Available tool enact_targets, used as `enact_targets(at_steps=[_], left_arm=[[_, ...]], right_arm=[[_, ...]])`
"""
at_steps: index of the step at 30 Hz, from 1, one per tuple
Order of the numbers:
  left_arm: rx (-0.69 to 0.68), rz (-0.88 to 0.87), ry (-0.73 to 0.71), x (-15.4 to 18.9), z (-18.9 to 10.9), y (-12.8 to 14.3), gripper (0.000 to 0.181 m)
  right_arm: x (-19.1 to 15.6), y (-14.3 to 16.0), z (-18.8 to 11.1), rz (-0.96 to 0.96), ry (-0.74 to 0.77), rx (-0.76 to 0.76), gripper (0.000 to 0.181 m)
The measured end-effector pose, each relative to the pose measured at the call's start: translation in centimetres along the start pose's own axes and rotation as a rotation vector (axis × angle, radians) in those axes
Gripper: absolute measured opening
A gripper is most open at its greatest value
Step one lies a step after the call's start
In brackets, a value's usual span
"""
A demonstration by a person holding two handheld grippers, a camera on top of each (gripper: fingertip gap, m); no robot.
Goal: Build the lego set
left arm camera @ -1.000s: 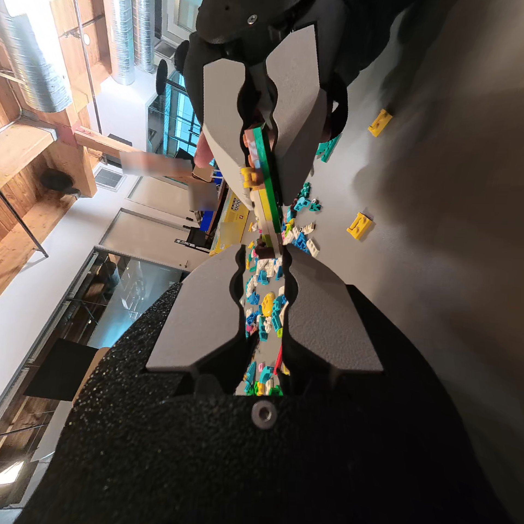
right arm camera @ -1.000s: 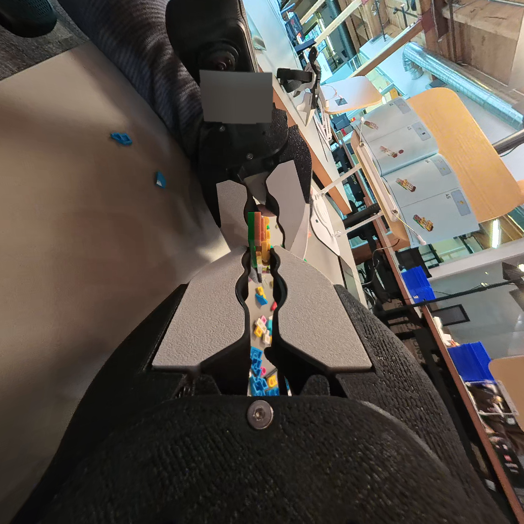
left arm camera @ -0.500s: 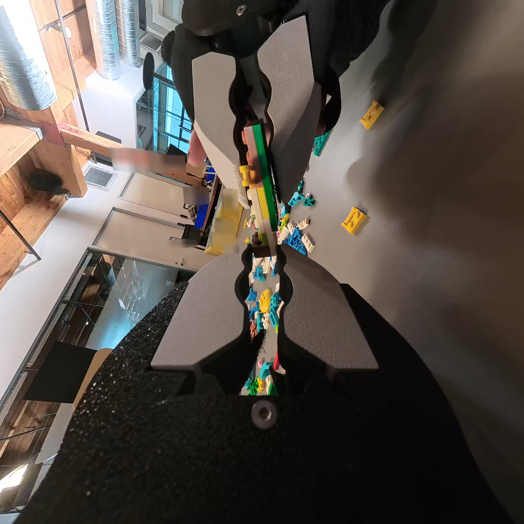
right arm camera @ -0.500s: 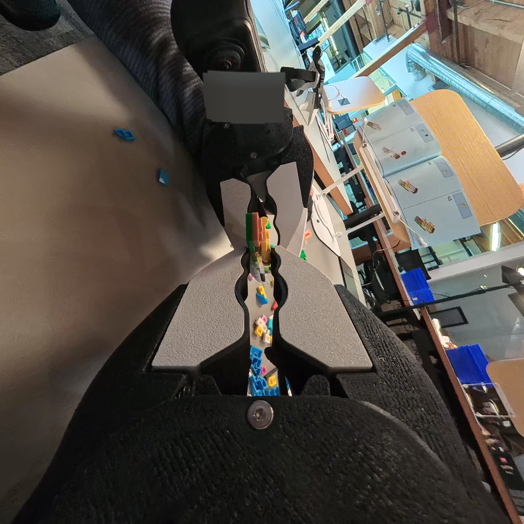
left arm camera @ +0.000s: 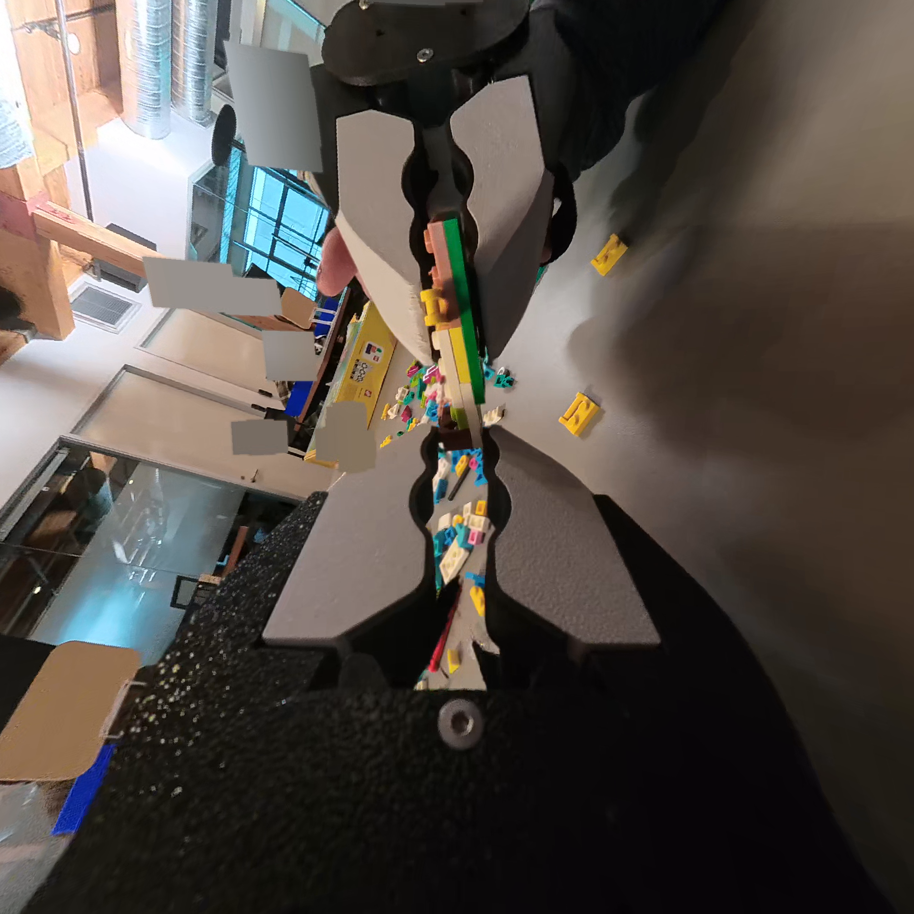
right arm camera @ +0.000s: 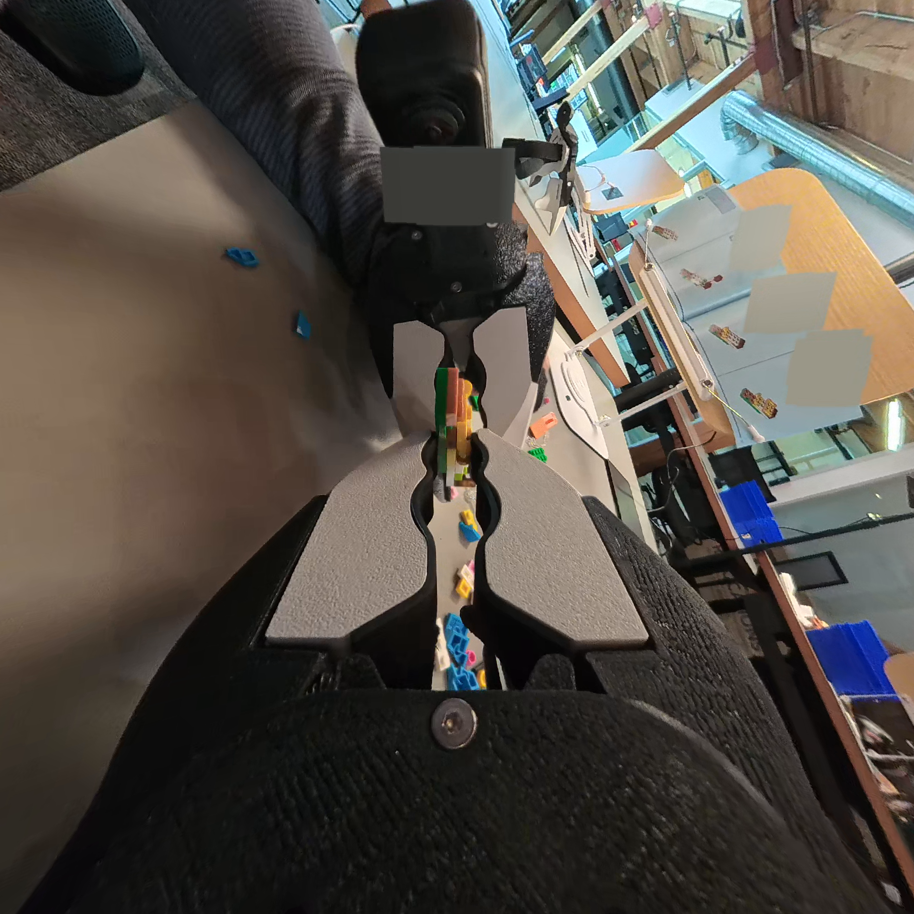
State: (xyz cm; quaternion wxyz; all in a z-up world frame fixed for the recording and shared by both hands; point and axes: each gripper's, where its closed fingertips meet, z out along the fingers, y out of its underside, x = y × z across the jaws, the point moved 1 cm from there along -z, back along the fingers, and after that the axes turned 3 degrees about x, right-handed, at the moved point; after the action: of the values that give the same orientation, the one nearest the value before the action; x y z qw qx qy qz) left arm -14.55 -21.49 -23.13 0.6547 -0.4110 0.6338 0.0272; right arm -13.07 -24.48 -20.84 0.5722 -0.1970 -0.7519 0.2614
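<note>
Both grippers [left arm camera: 457,435] [right arm camera: 457,437] pinch the lego build [left arm camera: 457,316]; green plate, layered tan and yellow.

Grey fingers [left arm camera: 366,554], blk textured body, hex screw [left arm camera: 461,723]

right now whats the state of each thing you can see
left hand-held gripper: shut on lego build
right hand-held gripper: shut on lego build
lego build: part-built, held off table at both ends
loose bricks: scattered on table
instruction booklet: open
</note>
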Motion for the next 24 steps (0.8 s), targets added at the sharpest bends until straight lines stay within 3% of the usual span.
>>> enact_targets(at_steps=[8,12,14,24], left_arm=[[0.020,-0.006,-0.005,0.07,0.14,-0.30,0.016],[0.044,-0.003,-0.031,-0.26,0.21,-0.89,0.034],[0.039,0.001,-0.010,0.09,0.31,-0.84,0.034],[0.046,-0.002,0.026,0.68,0.41,-0.95,0.017]], right_arm=[[-0.09,-0.27,-0.15,0.004,-0.012,0.012,0.010],[-0.16,-0.38,-0.14,0.005,-0.017,0.017,0.010],[-0.24,-0.46,-0.12,0.008,-0.023,0.022,0.010],[-0.68,-0.88,0.00,0.016,-0.050,0.042,0.011]])
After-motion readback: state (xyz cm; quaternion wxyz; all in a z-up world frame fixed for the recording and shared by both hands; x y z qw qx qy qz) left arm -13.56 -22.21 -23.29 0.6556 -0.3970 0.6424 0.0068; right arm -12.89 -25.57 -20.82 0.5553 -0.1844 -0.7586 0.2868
